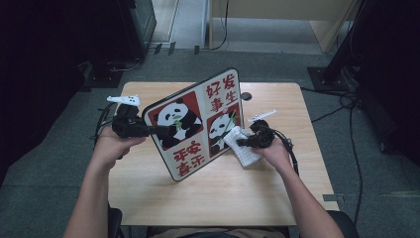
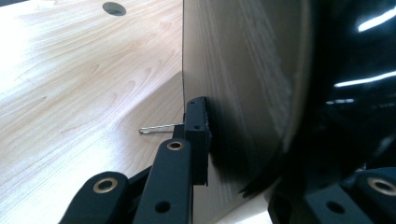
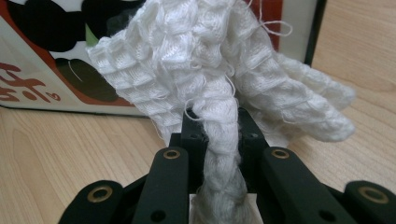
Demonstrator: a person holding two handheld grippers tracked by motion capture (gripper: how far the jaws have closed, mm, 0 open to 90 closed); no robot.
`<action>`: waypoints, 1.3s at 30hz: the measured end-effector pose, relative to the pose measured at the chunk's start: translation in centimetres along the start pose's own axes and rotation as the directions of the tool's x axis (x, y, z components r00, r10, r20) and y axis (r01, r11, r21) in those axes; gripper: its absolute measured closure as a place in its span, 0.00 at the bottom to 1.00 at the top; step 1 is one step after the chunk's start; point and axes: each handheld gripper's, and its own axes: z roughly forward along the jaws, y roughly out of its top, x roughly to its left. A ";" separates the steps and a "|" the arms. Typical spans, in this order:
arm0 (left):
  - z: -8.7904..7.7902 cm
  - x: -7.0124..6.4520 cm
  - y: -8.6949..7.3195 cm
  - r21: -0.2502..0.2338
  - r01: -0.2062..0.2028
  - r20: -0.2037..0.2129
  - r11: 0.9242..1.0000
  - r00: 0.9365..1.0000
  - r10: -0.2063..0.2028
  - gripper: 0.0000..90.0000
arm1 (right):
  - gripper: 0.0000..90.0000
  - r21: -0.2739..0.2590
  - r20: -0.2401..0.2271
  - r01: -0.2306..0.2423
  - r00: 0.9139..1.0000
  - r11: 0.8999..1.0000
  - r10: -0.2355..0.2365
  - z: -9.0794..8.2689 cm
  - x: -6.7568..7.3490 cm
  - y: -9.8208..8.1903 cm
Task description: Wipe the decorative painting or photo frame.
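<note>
A square board [image 1: 198,124] printed with pandas and red characters stands tilted on one corner on the wooden table [image 1: 223,198]. My left gripper [image 1: 166,130] is shut on its left edge. In the left gripper view the jaws [image 2: 233,158] clamp the board's edge [image 2: 243,93], one on each face. My right gripper [image 1: 240,143] is shut on a white waffle-weave cloth [image 1: 247,154] at the board's lower right face. The bunched cloth [image 3: 210,56] sits pinched between the right gripper's jaws [image 3: 219,126] and touches the board [image 3: 28,107].
A round cable hole [image 1: 246,95] sits near the table's far edge, also seen as the hole [image 2: 114,8]. A thin metal pin [image 2: 159,128] sticks out by the board's back. Cables [image 1: 346,114] lie on the floor to the right, dark equipment [image 1: 49,49] to the left.
</note>
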 end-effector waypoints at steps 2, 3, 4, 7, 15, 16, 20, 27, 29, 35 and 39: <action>0.0 0.0 0.0 -0.001 0.007 0.000 1.000 1.000 -0.007 0.86 | 0.88 -0.001 -0.003 0.001 1.000 1.000 -0.001 -0.1 -0.1 -0.1; 0.0 0.0 0.0 -0.001 0.007 0.000 1.000 1.000 -0.007 0.86 | 0.88 -0.001 -0.003 0.001 1.000 1.000 -0.001 -0.1 -0.1 -0.1; 0.0 0.0 0.1 0.005 0.016 -0.001 1.000 1.000 -0.016 0.86 | 0.88 0.003 -0.003 0.000 1.000 1.000 0.000 -0.5 -0.1 0.0; 0.0 0.1 0.1 0.005 0.019 0.001 1.000 1.000 -0.019 0.85 | 0.88 -0.004 -0.011 -0.004 1.000 1.000 0.003 -0.9 0.0 0.0; -0.1 0.1 0.1 0.005 0.032 0.004 0.999 0.999 -0.032 0.85 | 0.88 -0.052 -0.014 0.007 1.000 0.999 -0.008 -3.5 0.8 1.3; -0.1 0.1 0.1 0.006 0.035 0.004 0.999 0.999 -0.035 0.85 | 0.88 -0.065 -0.014 0.014 1.000 0.998 -0.015 -4.3 1.1 1.9; -0.1 0.3 0.1 0.000 0.030 0.004 1.000 1.000 -0.030 0.85 | 0.88 -0.103 -0.026 0.036 0.999 0.994 -0.039 -5.8 1.7 3.0; -0.1 0.2 0.0 -0.004 0.028 -0.008 1.000 1.000 -0.028 0.85 | 0.88 -0.112 -0.019 0.108 0.994 0.988 -0.111 -7.2 2.9 4.5; -0.1 0.2 0.0 -0.007 0.024 -0.010 1.000 1.000 -0.024 0.86 | 0.89 -0.120 0.015 0.124 0.992 0.985 -0.123 -7.8 3.2 5.0; -0.2 0.3 -0.1 -0.026 0.026 -0.023 0.999 0.999 -0.027 0.83 | 0.89 -0.105 -0.004 0.133 0.991 0.985 -0.134 -9.3 3.7 6.5; -0.2 0.3 -0.1 -0.024 0.030 -0.035 0.999 0.999 -0.031 0.83 | 0.89 -0.084 -0.030 0.106 0.994 0.991 -0.109 -10.4 4.1 7.6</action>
